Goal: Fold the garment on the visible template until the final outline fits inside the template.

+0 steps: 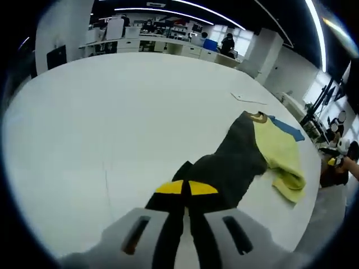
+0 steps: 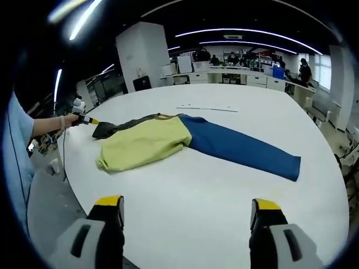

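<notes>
A long-sleeved garment lies flat on the white table (image 1: 112, 112), with a yellow body (image 1: 280, 154), a dark grey sleeve (image 1: 230, 162) and a blue sleeve (image 1: 287, 128). My left gripper (image 1: 185, 189) is shut on the end of the dark sleeve, its yellow tips pressed together. In the right gripper view the yellow body (image 2: 148, 143) is at centre left and the blue sleeve (image 2: 241, 147) stretches right. The dark sleeve (image 2: 120, 126) runs left to the left gripper (image 2: 85, 119), which a hand holds. My right gripper (image 2: 188, 203) hangs open over bare table, short of the garment.
A thin pale strip (image 2: 207, 108) lies on the table beyond the garment, also seen as the strip (image 1: 249, 99). The table edge (image 2: 61, 168) curves close on the left beside a person's blue sleeve (image 2: 14, 151). Desks (image 2: 235, 78) and people stand far behind.
</notes>
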The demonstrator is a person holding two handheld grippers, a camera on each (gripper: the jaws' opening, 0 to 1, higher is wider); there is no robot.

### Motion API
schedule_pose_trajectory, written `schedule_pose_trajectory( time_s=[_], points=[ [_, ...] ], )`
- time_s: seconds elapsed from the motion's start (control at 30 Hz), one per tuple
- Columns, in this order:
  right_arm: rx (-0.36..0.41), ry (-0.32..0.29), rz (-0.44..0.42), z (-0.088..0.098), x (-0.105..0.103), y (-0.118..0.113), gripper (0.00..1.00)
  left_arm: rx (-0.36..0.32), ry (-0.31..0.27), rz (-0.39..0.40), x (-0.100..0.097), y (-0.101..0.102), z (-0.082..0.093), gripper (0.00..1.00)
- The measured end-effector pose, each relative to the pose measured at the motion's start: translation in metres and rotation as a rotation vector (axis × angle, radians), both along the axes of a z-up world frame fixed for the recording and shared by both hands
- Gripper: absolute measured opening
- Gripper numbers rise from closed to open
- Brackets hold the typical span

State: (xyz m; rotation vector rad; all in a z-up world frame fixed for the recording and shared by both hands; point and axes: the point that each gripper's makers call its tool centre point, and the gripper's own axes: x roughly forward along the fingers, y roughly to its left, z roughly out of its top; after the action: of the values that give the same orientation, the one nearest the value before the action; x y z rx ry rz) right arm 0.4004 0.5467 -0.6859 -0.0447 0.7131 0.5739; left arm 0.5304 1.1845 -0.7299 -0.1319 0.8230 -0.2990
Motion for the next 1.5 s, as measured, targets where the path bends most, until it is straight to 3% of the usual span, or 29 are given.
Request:
schedule_pose_trajectory(
  time_s=[0.3,0.67,0.73,0.87,0.9,0.97,1.13,1.23,1.5],
  points=[
    [-0.002,0.013,-0.007,-0.004,-0.004,0.0,0.94,0.026,0.073,0.017,-0.001,0.009,-0.019,0.0],
    [0.003,0.016,-0.01,-0.008,-0.007,0.001,0.94,0.02,0.044,0.01,-0.006,0.008,-0.016,0.0],
    [0.01,0.018,-0.008,-0.008,-0.008,0.003,0.94,0.014,0.023,0.008,-0.007,0.008,-0.014,0.07],
    [0.012,0.021,0.001,-0.011,-0.008,0.006,0.94,0.056,0.041,0.016,-0.014,0.013,-0.02,0.33],
    [0.014,0.022,0.002,-0.011,-0.008,0.006,0.94,0.047,0.043,0.02,-0.016,0.013,-0.02,0.32],
    [0.016,0.021,0.004,-0.011,-0.008,0.007,0.94,-0.053,0.055,0.066,-0.018,0.007,-0.02,0.29],
    [0.018,0.017,0.005,-0.008,-0.008,0.007,0.94,-0.04,0.062,0.082,-0.018,0.012,-0.027,0.28],
    [0.019,0.015,-0.002,-0.007,-0.008,0.004,0.94,-0.058,0.06,0.093,-0.016,0.011,-0.027,0.22],
    [0.017,0.022,-0.012,-0.008,-0.012,0.002,0.93,-0.031,0.075,0.144,-0.01,0.019,-0.034,0.21]
  ],
)
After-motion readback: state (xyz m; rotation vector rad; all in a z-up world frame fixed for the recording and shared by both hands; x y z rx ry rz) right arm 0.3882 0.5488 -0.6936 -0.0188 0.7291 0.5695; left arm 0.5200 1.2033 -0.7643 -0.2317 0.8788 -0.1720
